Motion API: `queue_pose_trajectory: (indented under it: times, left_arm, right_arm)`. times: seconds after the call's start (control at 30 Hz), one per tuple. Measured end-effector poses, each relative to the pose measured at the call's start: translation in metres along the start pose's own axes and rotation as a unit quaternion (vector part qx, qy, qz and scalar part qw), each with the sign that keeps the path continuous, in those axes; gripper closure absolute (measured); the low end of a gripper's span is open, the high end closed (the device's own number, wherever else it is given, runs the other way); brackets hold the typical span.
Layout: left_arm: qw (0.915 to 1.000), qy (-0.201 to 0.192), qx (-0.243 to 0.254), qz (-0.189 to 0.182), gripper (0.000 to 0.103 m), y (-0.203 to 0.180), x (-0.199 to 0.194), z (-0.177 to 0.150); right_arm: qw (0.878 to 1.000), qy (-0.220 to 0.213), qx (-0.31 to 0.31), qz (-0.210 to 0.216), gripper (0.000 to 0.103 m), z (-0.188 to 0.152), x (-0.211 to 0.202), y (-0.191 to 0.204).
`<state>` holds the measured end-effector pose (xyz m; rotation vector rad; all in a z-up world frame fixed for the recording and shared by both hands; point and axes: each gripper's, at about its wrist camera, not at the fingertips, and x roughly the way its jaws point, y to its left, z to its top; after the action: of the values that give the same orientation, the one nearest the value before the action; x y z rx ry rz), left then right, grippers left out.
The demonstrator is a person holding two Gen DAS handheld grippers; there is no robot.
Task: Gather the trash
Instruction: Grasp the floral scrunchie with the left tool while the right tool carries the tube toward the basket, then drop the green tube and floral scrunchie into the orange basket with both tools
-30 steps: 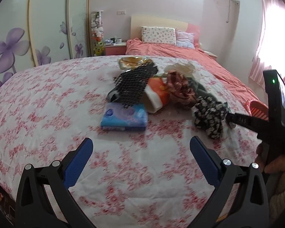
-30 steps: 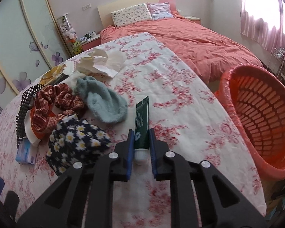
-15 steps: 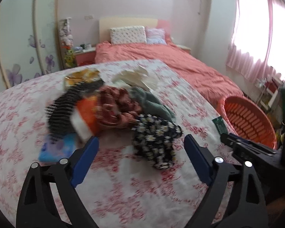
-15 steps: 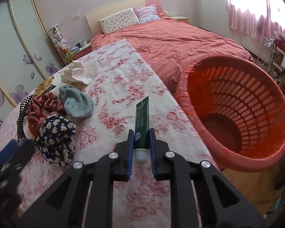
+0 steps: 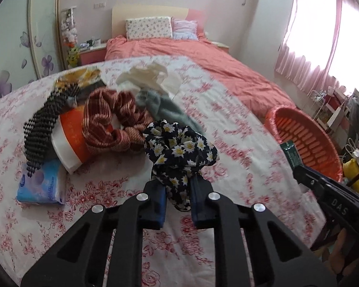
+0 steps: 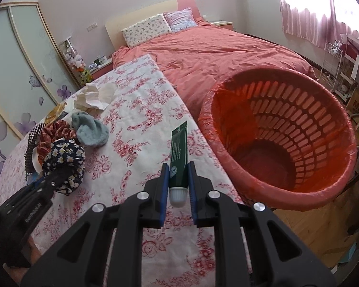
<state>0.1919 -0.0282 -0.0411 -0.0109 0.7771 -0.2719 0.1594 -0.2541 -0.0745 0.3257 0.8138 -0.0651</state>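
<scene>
A dark floral scrunchie [image 5: 179, 148] lies on the flowered tablecloth, and my left gripper [image 5: 178, 191] has its jaws closing on the near end, blue pads pressing the cloth. The same scrunchie [image 6: 63, 157] and left gripper [image 6: 52, 179] show at the left of the right wrist view. My right gripper [image 6: 178, 179] is shut on a green tube [image 6: 178, 153], cap end toward the camera, held above the table edge just left of the orange slatted basket [image 6: 323, 88]. From the left wrist the tube [image 5: 290, 151] and basket [image 5: 306, 138] sit at the right.
Behind the scrunchie lie a red-brown scrunchie [image 5: 107, 122], a grey sock [image 5: 160, 105], crumpled white paper [image 5: 150, 76], an orange-and-white cup [image 5: 71, 138], a black checked band [image 5: 43, 124] and a blue tissue pack [image 5: 42, 184]. A bed [image 6: 227, 52] stands beyond the table.
My left gripper swung right onto the floral scrunchie and went from wide open to closed on it. The right gripper carried the tube right, nearer the basket.
</scene>
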Motion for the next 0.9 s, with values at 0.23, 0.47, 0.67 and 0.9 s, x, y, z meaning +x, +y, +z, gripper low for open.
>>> queue_pose_trajectory:
  times: [0.23,0.47,0.67,0.9]
  left_arm:
    - [0.9996,-0.022,0.011,-0.016,0.088,-0.018,-0.016,0.011]
    - [0.9976,-0.023,0.030,-0.058,0.088,-0.059,-0.015,0.024]
    - [0.9936,-0.021,0.053,-0.098,0.088,-0.102,-0.003,0.033]
    - [0.9874,-0.015,0.082,-0.135,0.088,-0.145,0.017,0.038]
  right_arm:
    - [1.000,-0.020,0.008,0.003,0.087,0.005,-0.019,-0.010]
    - [0.998,-0.064,0.011,-0.017,0.087,0.012,-0.044,-0.033]
    - [0.992,-0.112,0.008,-0.048,0.087,0.023,-0.062,-0.059]
    - [0.988,-0.133,0.039,-0.068,0.087,0.038,-0.065,-0.101]
